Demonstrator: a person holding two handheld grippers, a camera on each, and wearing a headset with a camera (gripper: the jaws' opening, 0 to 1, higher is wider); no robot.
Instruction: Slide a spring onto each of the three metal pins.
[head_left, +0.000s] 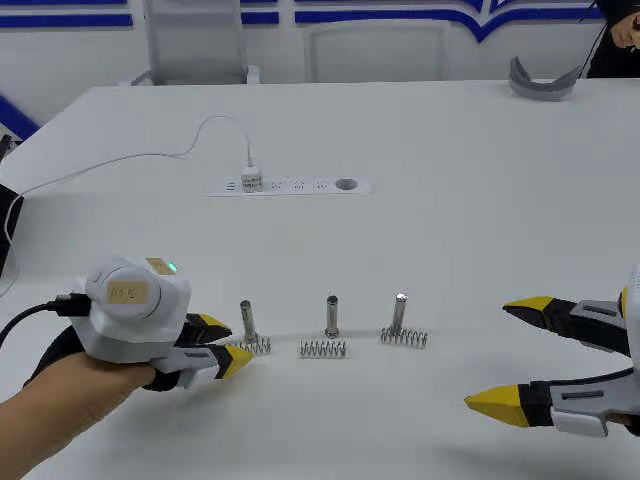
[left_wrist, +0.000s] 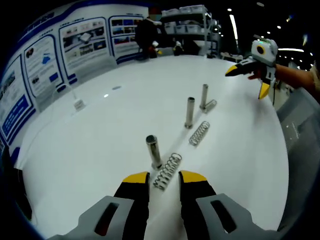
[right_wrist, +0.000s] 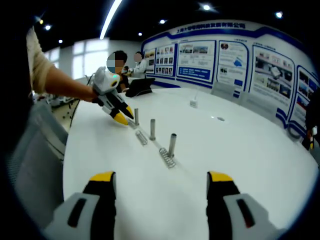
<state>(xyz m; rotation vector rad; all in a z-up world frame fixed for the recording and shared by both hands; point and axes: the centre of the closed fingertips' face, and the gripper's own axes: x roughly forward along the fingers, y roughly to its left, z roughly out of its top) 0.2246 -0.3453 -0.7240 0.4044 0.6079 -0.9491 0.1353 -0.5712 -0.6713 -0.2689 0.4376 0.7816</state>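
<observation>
White surface (head_left: 450, 130) in a room with wall posters (right_wrist: 200, 55); lower left, left tongs (head_left: 228, 340) slightly apart, a spring (left_wrist: 168, 170) end between them; lower right, right tongs (head_left: 498, 354) wide apart, empty.

An office showroom or meeting hall, with a conference table serving as the workbench

A broad white tabletop (head_left: 450, 140) has a power strip (head_left: 290, 186) set flush into it, with a white charger (head_left: 251, 180) plugged in and its cable (head_left: 130, 160) trailing to the left; grey chairs (head_left: 195, 40) stand at the far side; printed display boards (right_wrist: 200, 57) line the walls under curved blue trim (head_left: 430, 14); shelving stacked with boxes (left_wrist: 187, 20) stands at the back; a strip light (right_wrist: 111, 17) and spotlights hang in a dark ceiling
</observation>
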